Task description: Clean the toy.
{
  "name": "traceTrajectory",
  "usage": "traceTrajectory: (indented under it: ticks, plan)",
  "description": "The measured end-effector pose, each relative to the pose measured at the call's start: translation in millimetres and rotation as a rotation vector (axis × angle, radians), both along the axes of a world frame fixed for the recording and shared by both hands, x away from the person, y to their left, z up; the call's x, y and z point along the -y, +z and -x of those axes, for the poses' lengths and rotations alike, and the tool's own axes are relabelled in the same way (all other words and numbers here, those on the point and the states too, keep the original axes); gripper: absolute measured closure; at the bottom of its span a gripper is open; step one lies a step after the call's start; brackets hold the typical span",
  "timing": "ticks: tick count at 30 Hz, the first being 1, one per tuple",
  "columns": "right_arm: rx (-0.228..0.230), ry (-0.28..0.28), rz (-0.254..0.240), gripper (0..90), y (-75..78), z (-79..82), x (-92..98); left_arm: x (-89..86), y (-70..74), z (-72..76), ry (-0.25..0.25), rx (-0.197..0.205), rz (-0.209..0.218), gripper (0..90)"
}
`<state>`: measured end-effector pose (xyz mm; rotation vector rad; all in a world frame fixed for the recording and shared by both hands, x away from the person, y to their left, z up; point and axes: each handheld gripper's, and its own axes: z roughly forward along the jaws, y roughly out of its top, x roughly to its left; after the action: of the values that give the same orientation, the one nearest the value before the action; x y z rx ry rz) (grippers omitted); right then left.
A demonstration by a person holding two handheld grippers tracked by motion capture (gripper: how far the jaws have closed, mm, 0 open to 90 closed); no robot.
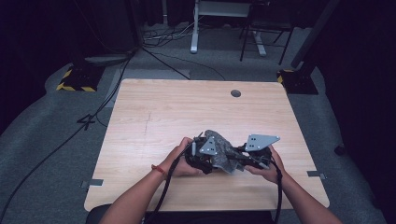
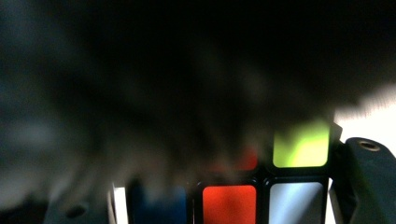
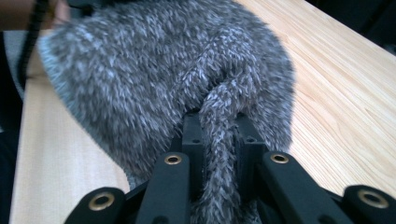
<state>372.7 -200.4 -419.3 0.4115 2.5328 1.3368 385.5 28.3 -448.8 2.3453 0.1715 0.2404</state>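
High view: cloth point(image 1: 223, 150) over cube point(image 2: 261, 186) at bench point(image 1: 154, 116) front | left gripper point(image 1: 201, 156) fingers clenched on cube | right gripper point(image 3: 219, 140) fingers pinching a cloth fold | cloth soft, light, slippy; grip a bunched fold | cube rigid; grip flat faces.

a light wooden table point(image 1: 154, 121) with a pale grain carries the work. near its far edge sits a round dark grommet point(image 1: 236, 93). a fuzzy grey cloth point(image 1: 223, 148) rests on the top near the front edge, right of middle; in the right gripper view the cloth point(image 3: 163, 79) lies bunched on the boards. small metal brackets point(image 1: 91, 183) stick out at the left and right sides near the front. the table stands on grey carpet point(image 1: 46, 140), where black cables point(image 1: 93, 116) run.
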Motion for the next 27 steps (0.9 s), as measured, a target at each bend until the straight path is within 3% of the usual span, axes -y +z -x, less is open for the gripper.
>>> traceTrajectory:
  ticks: [6, 10, 20, 21, 24, 27]
  plan:
    - [-0.056, -0.064, 0.079, 79.1, -12.1, -12.1, 4.9, -6.6, 8.9, 1.1, 0.007, 0.012, 0.028, 33.5]
    - [-0.077, -0.079, 0.106, 79.0, -18.7, -16.9, 9.0, -13.4, 17.2, 0.3, 0.017, 0.025, 0.056, 33.5]
    - [-0.016, -0.042, 0.042, 79.0, -2.9, -3.1, 5.8, -7.1, 10.4, 0.6, 0.009, 0.013, 0.033, 33.5]
    - [-0.020, -0.025, 0.003, 78.9, 0.5, -0.7, 4.4, -5.6, 9.3, 1.1, 0.008, 0.014, 0.023, 33.5]
    - [-0.001, -0.023, 0.004, 78.9, 3.0, 1.7, 0.6, -2.7, 5.8, 0.8, 0.002, 0.003, 0.021, 33.5]
    - [0.003, -0.016, -0.029, 78.8, 4.9, 2.5, -2.1, -1.2, 3.7, 0.8, 0.003, 0.005, 0.010, 33.5]
